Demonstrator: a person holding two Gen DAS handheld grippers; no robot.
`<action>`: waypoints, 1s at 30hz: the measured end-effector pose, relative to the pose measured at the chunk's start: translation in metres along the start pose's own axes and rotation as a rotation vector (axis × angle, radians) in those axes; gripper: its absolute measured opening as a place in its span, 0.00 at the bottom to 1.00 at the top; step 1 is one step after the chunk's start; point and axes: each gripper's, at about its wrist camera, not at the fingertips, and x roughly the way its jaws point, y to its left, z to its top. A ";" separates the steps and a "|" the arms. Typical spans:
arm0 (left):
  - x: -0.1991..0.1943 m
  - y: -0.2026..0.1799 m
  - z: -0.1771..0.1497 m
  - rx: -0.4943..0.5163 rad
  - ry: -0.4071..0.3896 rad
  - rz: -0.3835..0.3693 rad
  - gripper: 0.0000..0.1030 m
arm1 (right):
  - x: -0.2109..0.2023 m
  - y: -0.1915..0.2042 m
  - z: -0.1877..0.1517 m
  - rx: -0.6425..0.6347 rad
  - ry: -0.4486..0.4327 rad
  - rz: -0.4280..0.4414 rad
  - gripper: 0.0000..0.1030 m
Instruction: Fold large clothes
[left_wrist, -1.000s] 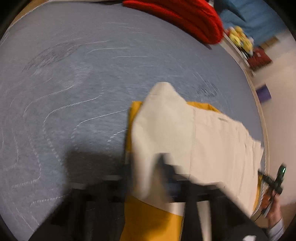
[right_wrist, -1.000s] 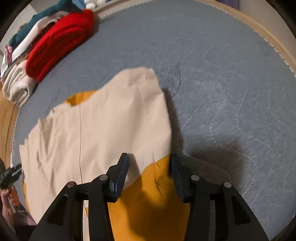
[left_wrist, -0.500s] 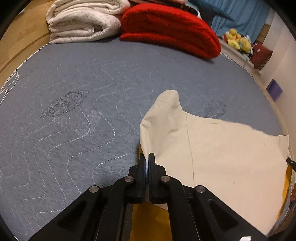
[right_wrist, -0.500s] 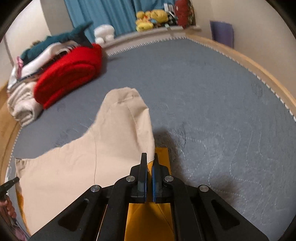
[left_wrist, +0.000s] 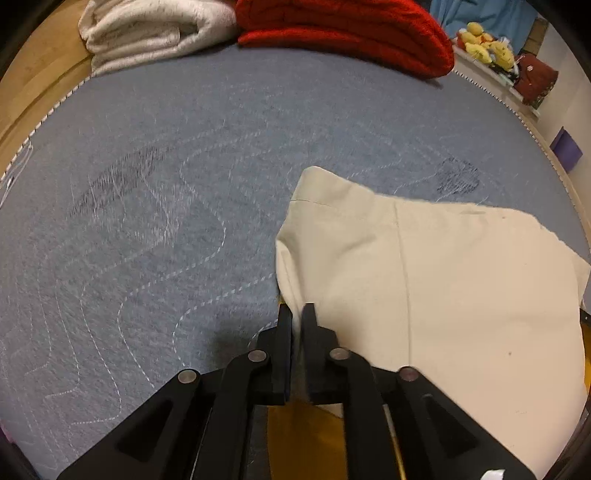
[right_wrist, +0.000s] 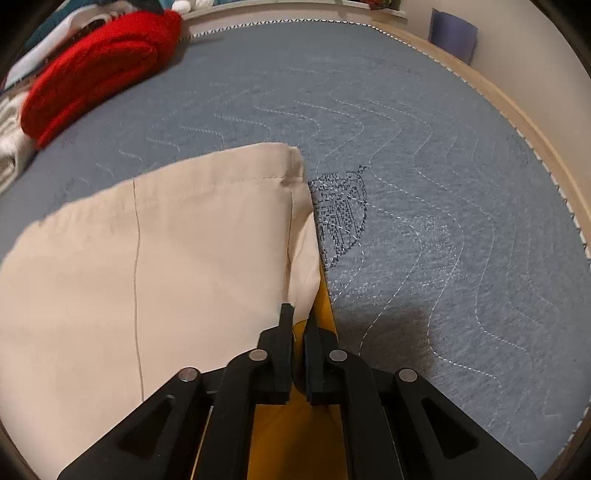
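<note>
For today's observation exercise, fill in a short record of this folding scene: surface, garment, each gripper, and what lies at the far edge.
surface: grey-blue quilted mat with wavy stitching
garment: cream garment lying flat on the mat, yellow-orange fabric showing beneath its near edge
left gripper: shut on the cream garment's left edge
right gripper: shut on the cream garment's right edge
far edge: folded red knit beside a folded off-white blanket
</note>
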 end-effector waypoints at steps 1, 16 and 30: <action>0.000 0.002 0.000 -0.011 0.015 -0.005 0.14 | -0.003 0.002 -0.001 -0.019 -0.008 -0.023 0.10; -0.176 0.019 -0.084 -0.051 -0.227 -0.079 0.26 | -0.170 -0.052 -0.065 0.059 -0.260 -0.056 0.56; -0.084 -0.036 -0.204 0.031 0.119 -0.038 0.28 | -0.065 -0.048 -0.174 -0.068 0.228 0.015 0.55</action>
